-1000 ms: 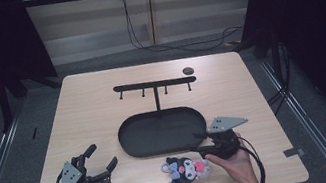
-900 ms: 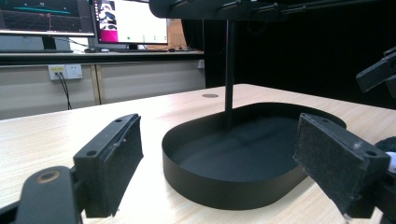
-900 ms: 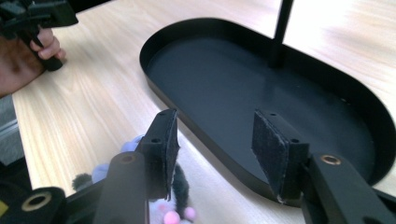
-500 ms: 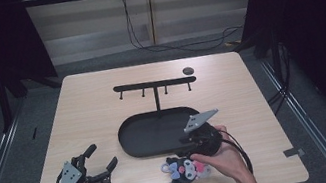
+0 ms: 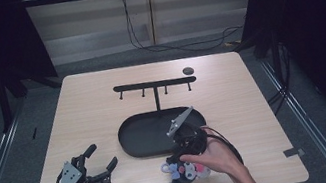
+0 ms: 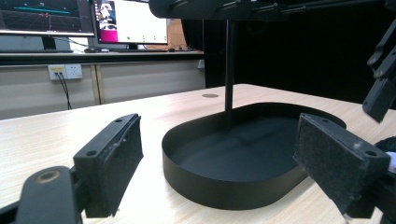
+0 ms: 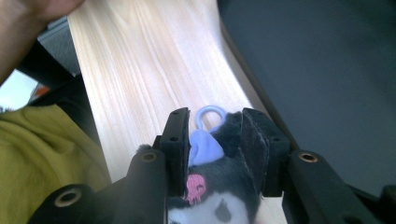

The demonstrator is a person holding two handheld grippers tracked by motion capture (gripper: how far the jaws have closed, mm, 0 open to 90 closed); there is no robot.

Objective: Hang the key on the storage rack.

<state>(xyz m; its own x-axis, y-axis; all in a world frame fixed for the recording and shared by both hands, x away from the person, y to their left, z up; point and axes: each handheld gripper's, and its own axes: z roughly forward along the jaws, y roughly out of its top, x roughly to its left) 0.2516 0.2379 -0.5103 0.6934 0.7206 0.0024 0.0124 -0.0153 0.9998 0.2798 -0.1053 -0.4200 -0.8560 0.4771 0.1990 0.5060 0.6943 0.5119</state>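
The left tongs [image 5: 99,164] are resting released on the counter [image 5: 103,107], jaws spread. Beside the black tray [image 5: 148,134], the right tongs [image 7: 215,140] have just been closing and are now pinching the plush toy [image 5: 183,170] at the counter's near edge; squeezing its head, not the loop [image 7: 208,113], should be preventing slips.

Light wooden table [image 5: 94,114]: 1
Black oval metal tray [image 5: 143,135]: 1
Black T-shaped hanger stand with crossbar [image 5: 153,84]: 1
Small hooks under the crossbar [image 5: 143,94]: 4
Small dark round disc on the tabletop [image 5: 188,70]: 1
Black-and-white plush toy with pink details and a pale blue loop [image 5: 184,171]: 1
Hand-held black two-jaw grippers: 2, left gripper [image 5: 102,163], right gripper [image 5: 178,166]
Computer monitors in the left gripper view [image 6: 130,21]: 2
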